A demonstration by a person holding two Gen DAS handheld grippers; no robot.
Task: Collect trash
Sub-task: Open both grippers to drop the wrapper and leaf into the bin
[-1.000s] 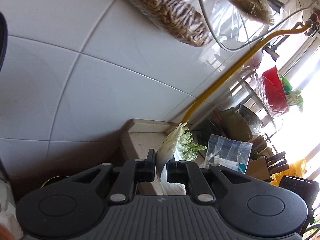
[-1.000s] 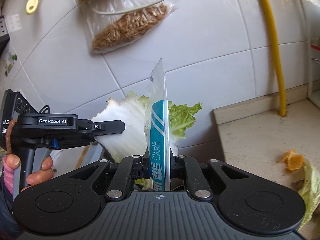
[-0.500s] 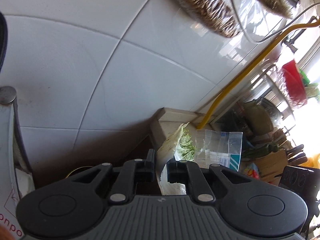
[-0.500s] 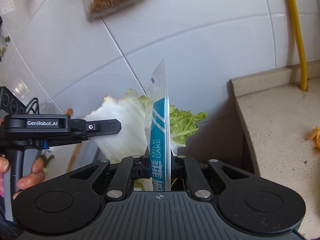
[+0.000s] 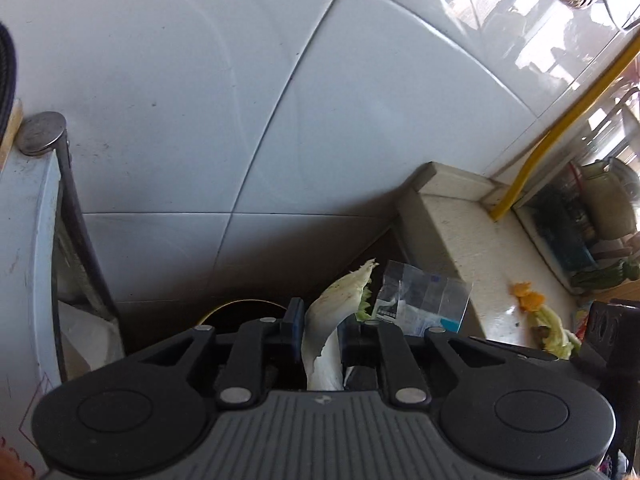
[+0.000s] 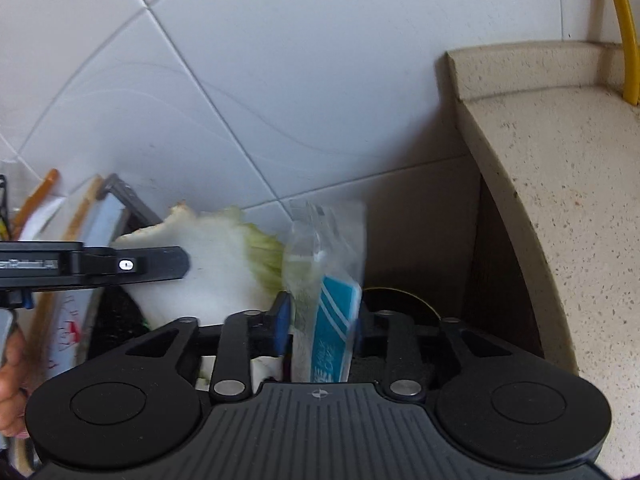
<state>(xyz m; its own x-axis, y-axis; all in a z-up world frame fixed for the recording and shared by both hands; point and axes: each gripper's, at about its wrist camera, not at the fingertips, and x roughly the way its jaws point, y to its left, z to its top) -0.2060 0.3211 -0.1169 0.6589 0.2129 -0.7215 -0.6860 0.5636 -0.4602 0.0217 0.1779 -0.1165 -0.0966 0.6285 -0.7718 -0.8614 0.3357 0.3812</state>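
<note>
My left gripper (image 5: pixel 321 322) has its jaws slightly parted around a white-and-green cabbage leaf (image 5: pixel 326 312), which still stands between the fingers. My right gripper (image 6: pixel 320 320) is open wider, and the clear and teal milk cake wrapper (image 6: pixel 328 280) leans loose and blurred between its pads. Both hang over a dark round bin with a yellow rim (image 5: pixel 240 304), seen also in the right wrist view as the bin (image 6: pixel 396 294). From the right wrist the left gripper (image 6: pixel 176 264) shows side-on with the cabbage leaf (image 6: pixel 216 256). The wrapper (image 5: pixel 424 300) also shows from the left wrist.
A speckled stone counter (image 5: pixel 460 240) ends just right of the bin, its end face (image 6: pixel 512 220) close to my right gripper. On it lie orange peel (image 5: pixel 528 300) and a green scrap (image 5: pixel 556 332). White tiled wall behind; a yellow hose (image 5: pixel 532 152); a white panel (image 5: pixel 28 260) at left.
Both grippers have tipped and moved down toward the bin beside the counter. Their jaws have widened, the right more than the left, and the wrapper has tilted from upright.
</note>
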